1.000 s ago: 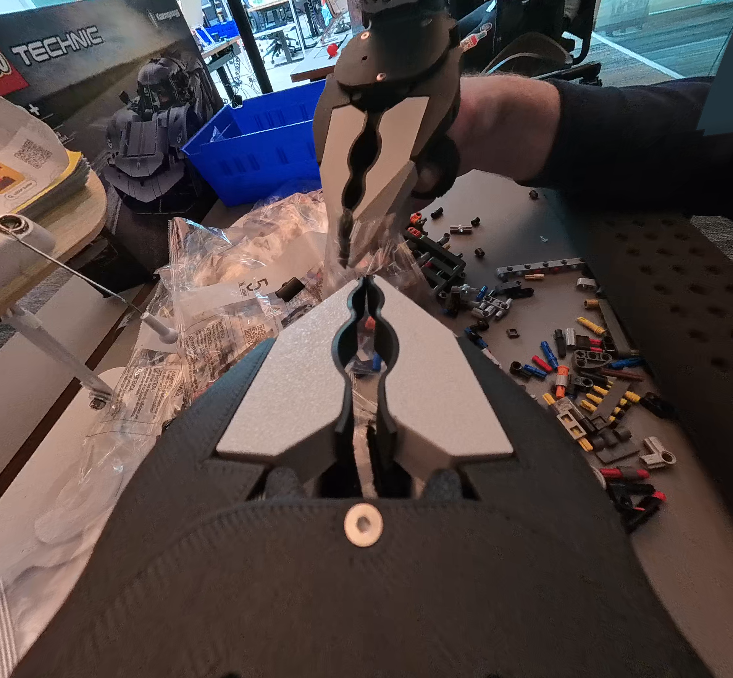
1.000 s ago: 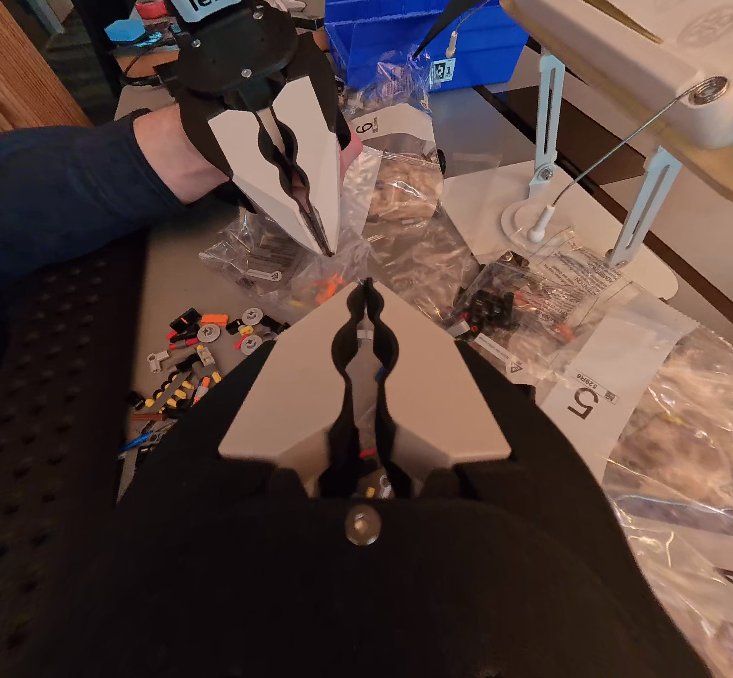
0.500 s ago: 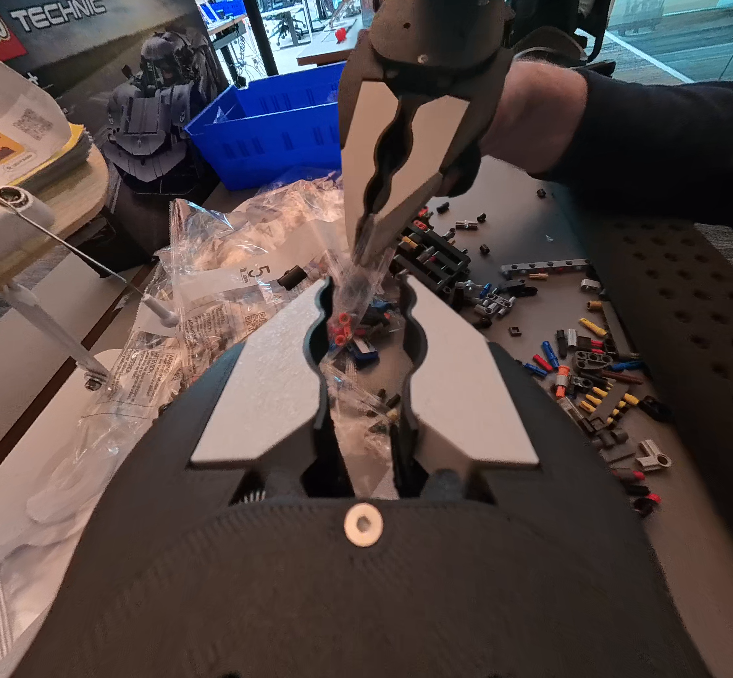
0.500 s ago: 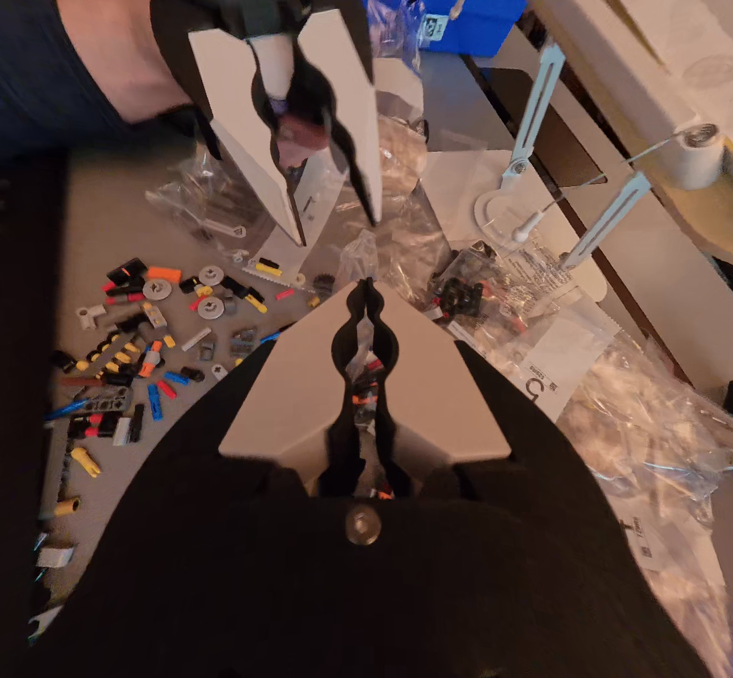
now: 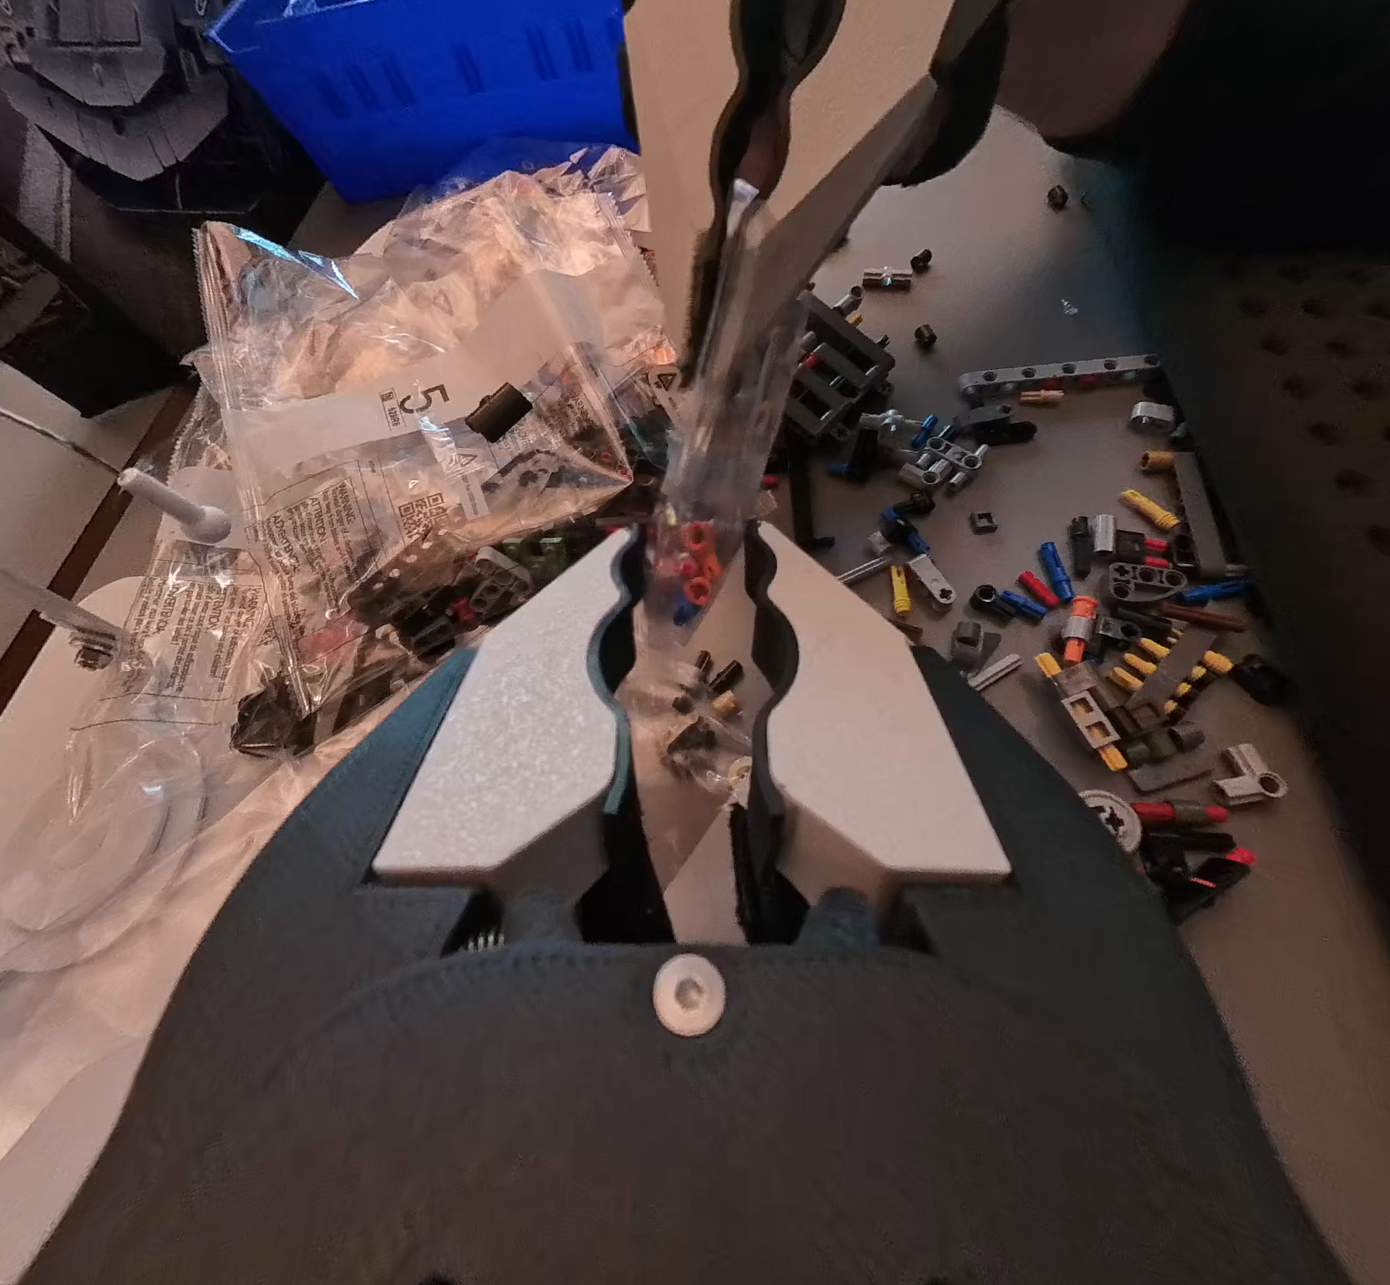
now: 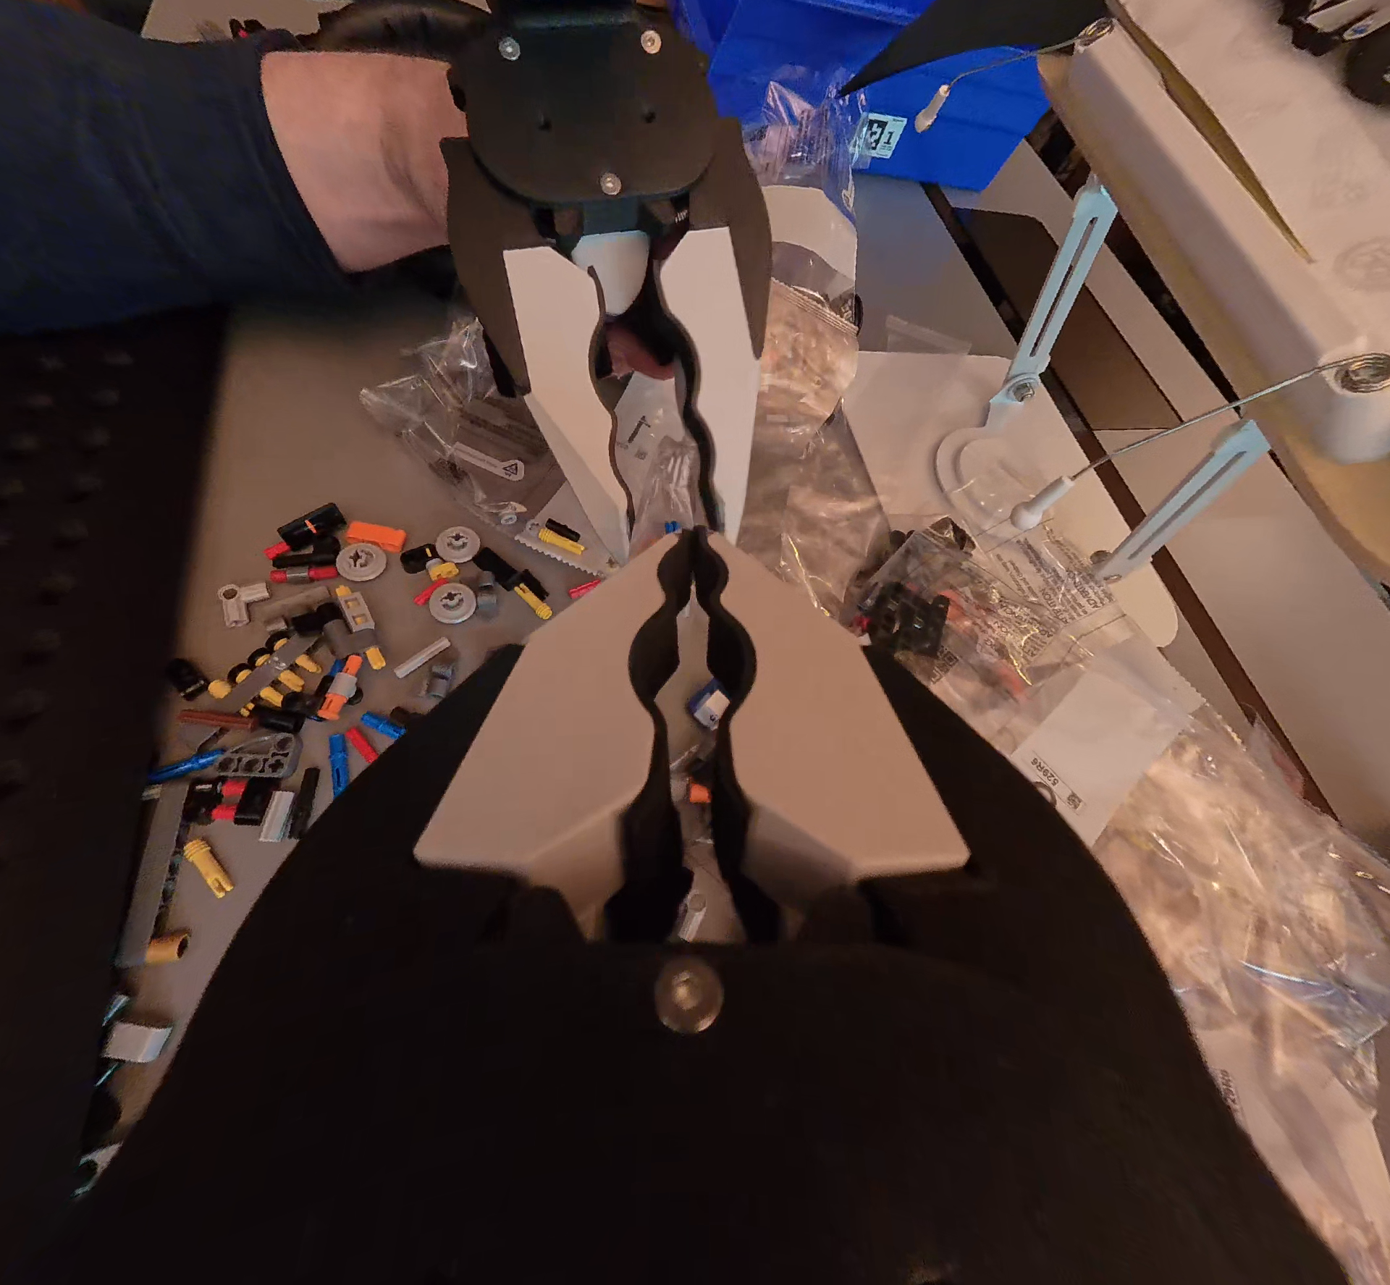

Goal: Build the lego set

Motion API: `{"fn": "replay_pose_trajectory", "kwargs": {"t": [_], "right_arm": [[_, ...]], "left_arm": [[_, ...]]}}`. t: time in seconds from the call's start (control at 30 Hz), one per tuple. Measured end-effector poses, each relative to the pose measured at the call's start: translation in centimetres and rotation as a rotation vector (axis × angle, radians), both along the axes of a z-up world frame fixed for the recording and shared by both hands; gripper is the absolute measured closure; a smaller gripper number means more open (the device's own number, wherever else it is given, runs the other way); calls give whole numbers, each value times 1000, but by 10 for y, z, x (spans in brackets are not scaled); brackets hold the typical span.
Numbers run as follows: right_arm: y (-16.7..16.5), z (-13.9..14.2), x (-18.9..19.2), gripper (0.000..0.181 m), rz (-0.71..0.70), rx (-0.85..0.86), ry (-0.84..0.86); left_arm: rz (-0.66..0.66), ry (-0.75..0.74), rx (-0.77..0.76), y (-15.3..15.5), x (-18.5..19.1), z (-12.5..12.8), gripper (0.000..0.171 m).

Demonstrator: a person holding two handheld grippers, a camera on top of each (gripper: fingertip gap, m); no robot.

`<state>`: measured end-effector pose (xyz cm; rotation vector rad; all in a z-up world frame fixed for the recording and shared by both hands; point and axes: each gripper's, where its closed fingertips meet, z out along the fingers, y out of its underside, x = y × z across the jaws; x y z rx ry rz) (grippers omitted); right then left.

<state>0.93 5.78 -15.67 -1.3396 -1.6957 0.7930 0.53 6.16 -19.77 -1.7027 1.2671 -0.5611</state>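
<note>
At centre frame of the left wrist view, a small clear plastic bag (image 5: 707,497) hangs crinkled and glossy, with red, blue and black pins bunched in its lower part. Right tool (image 5: 696,361) comes down from the upper edge, pale wedge-shaped fingers with wavy black inner edges, tips pinched together on the bag's top. Left tool (image 5: 692,542) rises from the bottom of frame, jaws parted a narrow way, the bag hanging between its fingers; cannot tell whether the plastic touches them. In the right wrist view the left tool (image 6: 669,534) points down from the top, black ribbed body, a bare wrist (image 6: 353,151) and dark blue sleeve (image 6: 128,166) reaching in from the left. The right tool (image 6: 696,538) in its own view fills the lower centre, tips meeting on a thin fold of film. Loose Technic parts (image 5: 1113,617) lie scattered right of centre on the matte grey desk (image 5: 1000,256): yellow, blue and red pins, grey beams, an orange connector. Left of centre, a larger numbered bag (image 5: 421,436), creased with white printed panels, lies on the pile. Blue plastic bin (image 5: 436,53), ribbed walls, upper left. In the right wrist view, a white metal stand (image 6: 1053,346) with slotted arms at right.
</note>
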Motion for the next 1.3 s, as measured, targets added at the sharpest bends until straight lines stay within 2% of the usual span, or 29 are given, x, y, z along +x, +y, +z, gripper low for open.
{"fn": "replay_pose_trajectory", "kwargs": {"t": [0.23,0.37,0.43,0.8,0.93,1.1,1.2,1.3], "right_arm": [[-1,-6,0,181,7,13,-33],[-2,-4,0,181,12,8,-23],[-3,-3,0,181,13,3,-15],[0,6,-1,181,-5,-17,42],[8,16,0,165,-53,-9,93],[18,28,3,163,-102,-10,156],[21,24,6,165,-114,-17,135],[14,12,7,170,-67,-36,76]], "left_arm": [[35,36,3,4,-6,-4,131],[16,93,-3,1,-3,-14,147],[13,113,0,1,-3,-18,163],[14,61,26,3,-3,-7,166],[26,-11,35,6,-5,5,166],[36,-117,33,8,-10,21,166],[48,-117,34,10,-13,20,166],[68,-103,38,13,-16,18,166]]}}
